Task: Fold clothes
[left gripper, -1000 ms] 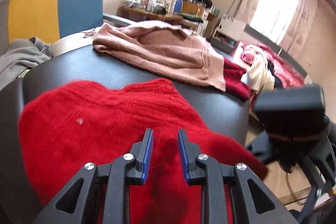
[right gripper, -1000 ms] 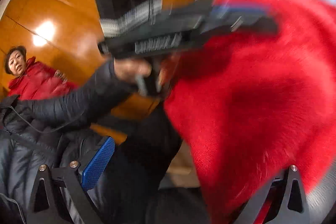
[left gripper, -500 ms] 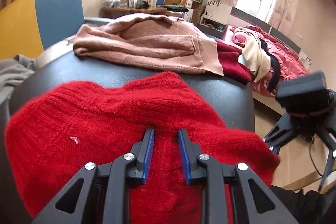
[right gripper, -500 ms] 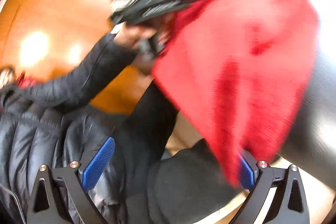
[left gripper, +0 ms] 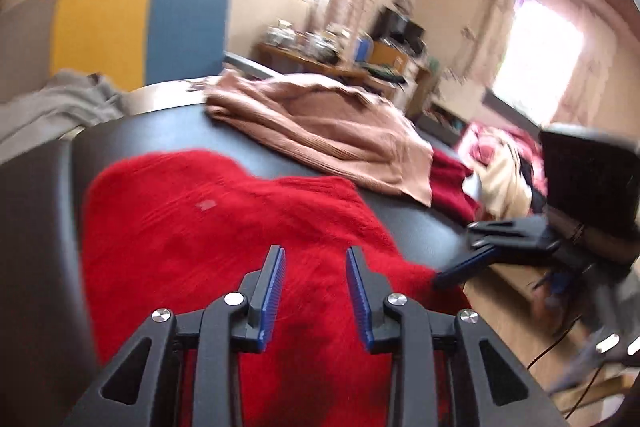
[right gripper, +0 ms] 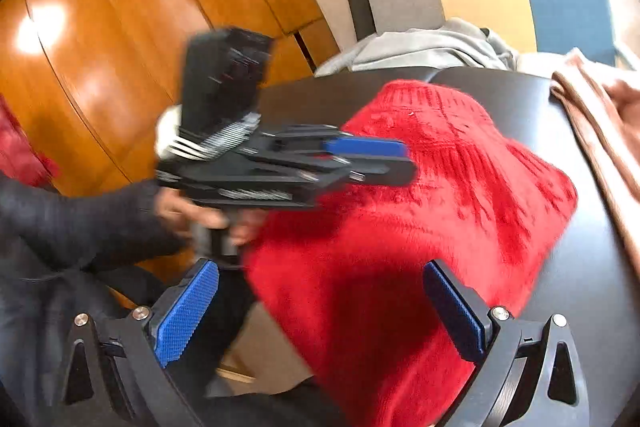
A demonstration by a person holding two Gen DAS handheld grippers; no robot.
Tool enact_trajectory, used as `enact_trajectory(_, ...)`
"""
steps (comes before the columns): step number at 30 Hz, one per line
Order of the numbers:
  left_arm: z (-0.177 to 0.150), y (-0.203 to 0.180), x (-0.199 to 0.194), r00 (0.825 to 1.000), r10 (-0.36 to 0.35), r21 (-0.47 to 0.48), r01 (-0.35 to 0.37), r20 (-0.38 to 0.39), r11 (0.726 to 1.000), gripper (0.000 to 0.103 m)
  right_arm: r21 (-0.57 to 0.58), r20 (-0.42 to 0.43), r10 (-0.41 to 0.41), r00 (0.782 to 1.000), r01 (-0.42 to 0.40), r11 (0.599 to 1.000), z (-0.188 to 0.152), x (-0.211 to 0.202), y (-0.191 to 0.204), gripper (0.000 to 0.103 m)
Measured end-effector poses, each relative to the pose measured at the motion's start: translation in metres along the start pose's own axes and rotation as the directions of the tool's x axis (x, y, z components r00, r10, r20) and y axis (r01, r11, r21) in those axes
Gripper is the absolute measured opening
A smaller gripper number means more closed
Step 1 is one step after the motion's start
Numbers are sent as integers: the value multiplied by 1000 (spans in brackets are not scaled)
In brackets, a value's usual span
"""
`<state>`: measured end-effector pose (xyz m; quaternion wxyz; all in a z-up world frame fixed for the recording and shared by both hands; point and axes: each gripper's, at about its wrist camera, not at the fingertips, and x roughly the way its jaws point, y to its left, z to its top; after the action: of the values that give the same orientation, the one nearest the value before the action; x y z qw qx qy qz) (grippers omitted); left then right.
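right hand-held gripper [right gripper: 320,311] now gapes wide off the red sweater [right gripper: 420,227]; left [left gripper: 315,291] narrow.

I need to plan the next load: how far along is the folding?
Early. Done: the red sweater lies doubled over in a rough bundle on the black table. In hand: nothing is gripped; both the left tongs and the right tongs hang open over it. Left: tidying that fold, then the pink sweater, dark red garment and grey garment.
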<state>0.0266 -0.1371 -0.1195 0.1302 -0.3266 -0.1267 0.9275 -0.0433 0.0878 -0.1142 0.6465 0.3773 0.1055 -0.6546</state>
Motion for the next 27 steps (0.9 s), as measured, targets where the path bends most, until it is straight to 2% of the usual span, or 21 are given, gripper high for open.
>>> enact_trajectory(2, -11, 13, -3, 999, 22, -53, -23, -25, 998, 33, -3, -115, -117, 986, 117, 993, -9, 31, -4, 103)
enact_trajectory(4, -20, 19, -5, 999, 18, -73, -20, -32, 997, 33, 21, -177, -161, 971, 167, 986, -29, 49, -19, 103)
enact_trajectory(6, -29, 22, -7, 1000, 4, -83, -6, -29, 997, 33, -50, -131, -199, 971, 194, 980, -40, 48, -13, 103)
enact_trajectory(12, -7, 46, -44, 996, 10, -129, 2, 91, 992, 35, -89, -225, -242, 944, 228, 970, -19, 49, -7, 103)
enact_trajectory(14, 4, 61, -59, 991, 29, -145, -10, 130, 989, 38, -97, -200, -236, 951, 220, 971, 1, 39, -2, 103)
enact_trajectory(17, 20, 80, -67, 986, 76, -143, -54, 149, 988, 38, -99, -86, -258, 962, 250, 963, 38, 25, 1, 103)
enact_trajectory(20, 36, 87, -52, 989, 92, -119, -78, 116, 990, 38, -76, -91, -286, 954, 280, 957, 43, 48, -17, 103)
enact_trajectory(24, 47, 83, -22, 997, 57, -84, -53, 50, 995, 38, -47, -98, -323, 941, 319, 946, 50, 80, -42, 103)
enact_trajectory(27, 48, 74, 16, 994, 91, -42, -93, -55, 995, 38, -25, -104, -350, 931, 349, 937, 56, 103, -60, 103)
